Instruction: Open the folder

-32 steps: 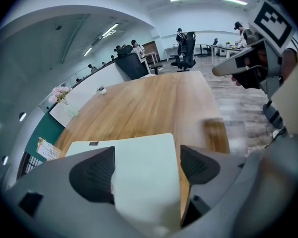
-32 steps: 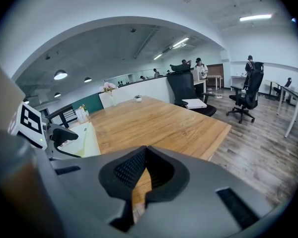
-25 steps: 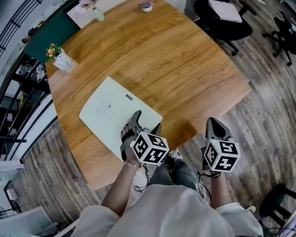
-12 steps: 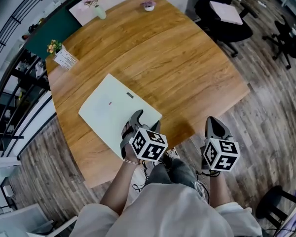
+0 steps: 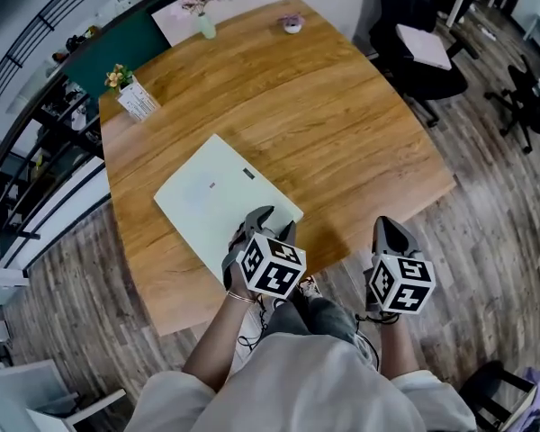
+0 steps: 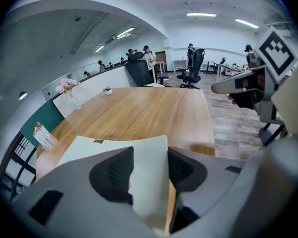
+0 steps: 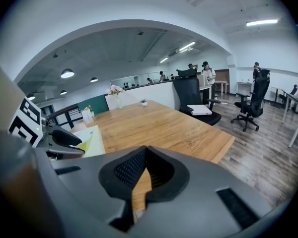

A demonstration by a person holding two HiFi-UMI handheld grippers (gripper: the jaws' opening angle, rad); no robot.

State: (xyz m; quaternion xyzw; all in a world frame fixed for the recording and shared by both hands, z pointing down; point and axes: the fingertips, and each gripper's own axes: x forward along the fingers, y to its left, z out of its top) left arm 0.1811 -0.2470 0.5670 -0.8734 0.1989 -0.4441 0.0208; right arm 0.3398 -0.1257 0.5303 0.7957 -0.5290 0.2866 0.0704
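Observation:
A pale green folder [image 5: 211, 192] lies on the wooden table [image 5: 342, 124] near its front edge. My left gripper [image 5: 272, 224] is at the folder's near right corner. Its jaws are closing with the cover's edge [image 6: 151, 157] between them; the cover curls up off the table, and a gap shows beside the right pad. From the right gripper view the lifted cover [image 7: 92, 138] shows a yellowish underside next to the left gripper [image 7: 64, 140]. My right gripper [image 5: 389, 229] hovers off the table's front edge, shut [image 7: 146, 152], with nothing in it.
A vase of pink flowers [image 5: 202, 12], a small pot [image 5: 292, 25] and a card stand with yellow flowers [image 5: 133, 97] sit along the far edge. A black office chair [image 5: 423, 48] stands at the right. The person's legs are under the grippers.
The left gripper's jaws have narrowed around the folder's corner and the gripper has risen a little, lifting the cover edge. The right gripper has stayed put.

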